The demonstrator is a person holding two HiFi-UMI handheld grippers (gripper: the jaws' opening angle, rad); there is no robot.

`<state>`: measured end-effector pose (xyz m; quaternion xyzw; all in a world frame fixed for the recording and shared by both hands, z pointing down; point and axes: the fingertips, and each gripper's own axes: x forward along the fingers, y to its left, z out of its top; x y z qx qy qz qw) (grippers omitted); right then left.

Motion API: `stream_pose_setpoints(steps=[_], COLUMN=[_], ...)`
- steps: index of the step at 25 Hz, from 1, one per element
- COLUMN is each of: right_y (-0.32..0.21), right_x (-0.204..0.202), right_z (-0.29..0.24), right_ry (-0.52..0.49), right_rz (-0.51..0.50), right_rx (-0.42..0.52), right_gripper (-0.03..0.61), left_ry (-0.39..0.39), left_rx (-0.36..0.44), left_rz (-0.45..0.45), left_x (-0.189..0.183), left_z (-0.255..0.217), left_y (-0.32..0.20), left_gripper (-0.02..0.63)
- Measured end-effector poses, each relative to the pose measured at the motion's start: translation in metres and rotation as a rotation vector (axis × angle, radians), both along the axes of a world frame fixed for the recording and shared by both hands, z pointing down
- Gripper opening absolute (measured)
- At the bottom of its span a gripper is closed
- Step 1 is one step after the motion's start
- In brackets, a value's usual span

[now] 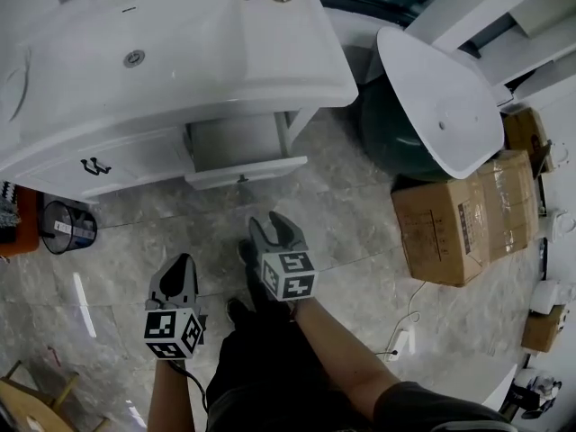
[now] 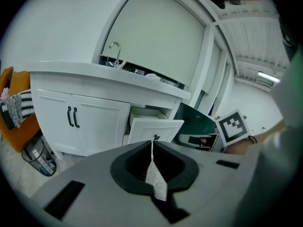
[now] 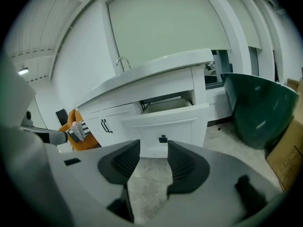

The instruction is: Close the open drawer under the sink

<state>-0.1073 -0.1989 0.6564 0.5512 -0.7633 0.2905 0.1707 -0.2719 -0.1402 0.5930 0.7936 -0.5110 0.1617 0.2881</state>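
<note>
The white drawer [image 1: 245,171] stands pulled out of the white vanity under the sink counter [image 1: 180,52], with a small dark knob on its front [image 3: 163,139]. Both gripper views also face the drawer [image 2: 154,129]. My right gripper [image 1: 268,225] hangs over the stone floor a short way in front of the drawer front. It is open [image 3: 154,148], with only floor between its ribbed pads. My left gripper [image 1: 180,264] is lower left of it, farther from the vanity. Its jaws are shut [image 2: 151,145] with nothing held.
Cabinet doors with black handles [image 1: 94,166] sit left of the drawer. A dark green tub with a white basin [image 1: 441,106] leaning on it stands to the right. Cardboard boxes [image 1: 468,210] lie beyond. A black mesh bin [image 1: 67,226] is at the left. A cable [image 1: 405,322] crosses the floor.
</note>
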Motion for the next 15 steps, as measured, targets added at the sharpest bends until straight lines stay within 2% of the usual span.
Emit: stream_pose_setpoints(steps=[7, 10, 15], right_y=[-0.052, -0.069, -0.09], right_x=[-0.001, -0.005, -0.021], right_z=[0.05, 0.069, 0.09], right_ry=[0.042, 0.037, 0.029], right_rz=[0.014, 0.01, -0.051], right_rx=[-0.013, -0.043, -0.084], right_gripper=[0.169, 0.168, 0.157], left_ry=[-0.013, -0.017, -0.019], left_rx=[-0.044, -0.058, -0.062], left_rz=[-0.054, -0.052, -0.026], left_x=[-0.008, -0.004, 0.013], left_z=[0.041, 0.053, 0.066], left_y=[-0.03, -0.045, -0.072], left_gripper=[0.02, 0.02, 0.02])
